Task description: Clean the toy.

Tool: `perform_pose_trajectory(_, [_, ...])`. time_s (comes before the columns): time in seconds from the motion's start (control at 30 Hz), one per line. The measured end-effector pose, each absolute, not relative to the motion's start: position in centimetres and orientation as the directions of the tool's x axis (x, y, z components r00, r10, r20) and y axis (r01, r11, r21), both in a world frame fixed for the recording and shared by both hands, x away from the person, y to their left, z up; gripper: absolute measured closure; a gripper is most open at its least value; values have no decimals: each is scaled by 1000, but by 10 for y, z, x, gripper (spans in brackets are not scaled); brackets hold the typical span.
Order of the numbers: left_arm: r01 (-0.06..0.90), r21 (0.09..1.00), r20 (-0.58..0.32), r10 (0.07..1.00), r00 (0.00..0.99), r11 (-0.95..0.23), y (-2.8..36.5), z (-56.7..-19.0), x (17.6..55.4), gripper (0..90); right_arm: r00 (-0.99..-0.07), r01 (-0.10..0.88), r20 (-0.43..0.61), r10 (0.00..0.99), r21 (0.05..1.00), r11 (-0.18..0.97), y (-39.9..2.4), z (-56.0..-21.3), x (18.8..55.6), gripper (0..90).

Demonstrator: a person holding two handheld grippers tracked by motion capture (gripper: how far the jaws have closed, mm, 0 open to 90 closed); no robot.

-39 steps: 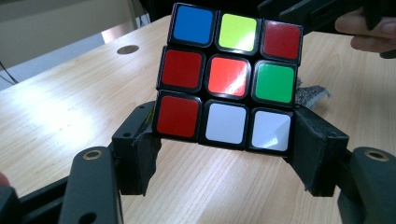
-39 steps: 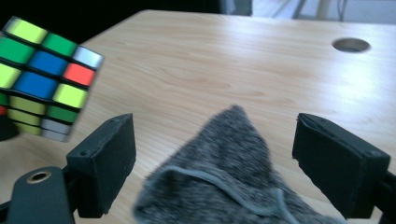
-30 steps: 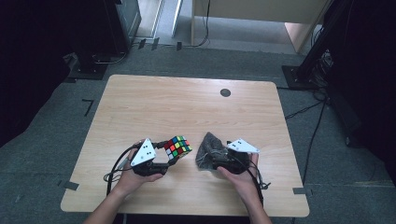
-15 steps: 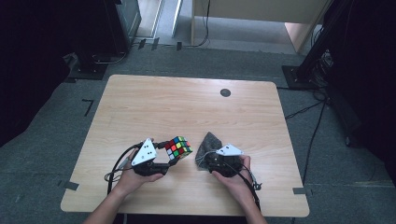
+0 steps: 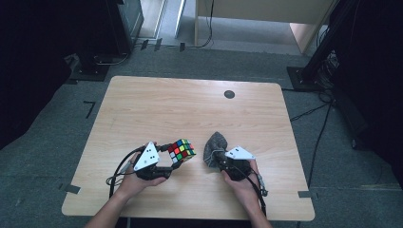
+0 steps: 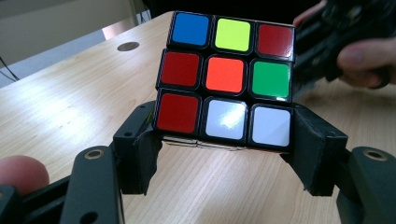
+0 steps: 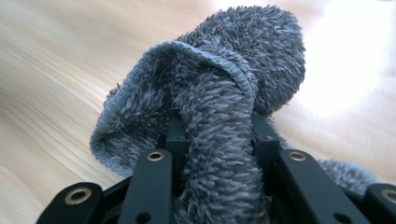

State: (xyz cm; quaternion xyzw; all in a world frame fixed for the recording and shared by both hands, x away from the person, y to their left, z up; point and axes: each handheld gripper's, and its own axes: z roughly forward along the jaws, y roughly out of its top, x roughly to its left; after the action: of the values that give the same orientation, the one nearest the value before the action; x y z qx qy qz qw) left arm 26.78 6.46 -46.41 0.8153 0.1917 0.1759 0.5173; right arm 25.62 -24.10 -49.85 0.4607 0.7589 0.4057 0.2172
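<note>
Your left tool (image 5: pixel 167 164): clamped on the puzzle cube (image 5: pixel 181 150), held just above the worktop (image 5: pixel 190 109) near its front edge. Your right tool (image 5: pixel 219 160): jaws just closed, pinching a fold of grey cloth (image 5: pixel 215 145) bunched on the worktop. Beyond, near the far edge: dark round spot (image 5: pixel 229 94).
</note>
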Motion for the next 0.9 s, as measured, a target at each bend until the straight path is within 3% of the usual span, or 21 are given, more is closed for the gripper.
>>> perform_pose_trajectory(0.4, [117, 870, 165, 506, 846, -479, 46, -464, 262, 336, -608, 340, 84, 789, 926, 163, -223, -436, 225, 688])
perform_pose_trajectory(0.53, [118, 844, 201, 513, 835, -523, 36, -464, 259, 336, -656, 255, -26, 754, 933, 254, -195, -425, 210, 686])
perform_pose_trajectory(0.9, [84, 812, 277, 507, 816, -578, 24, -464, 252, 338, -657, 198, -223, 720, 871, 450, -158, -433, 200, 681])
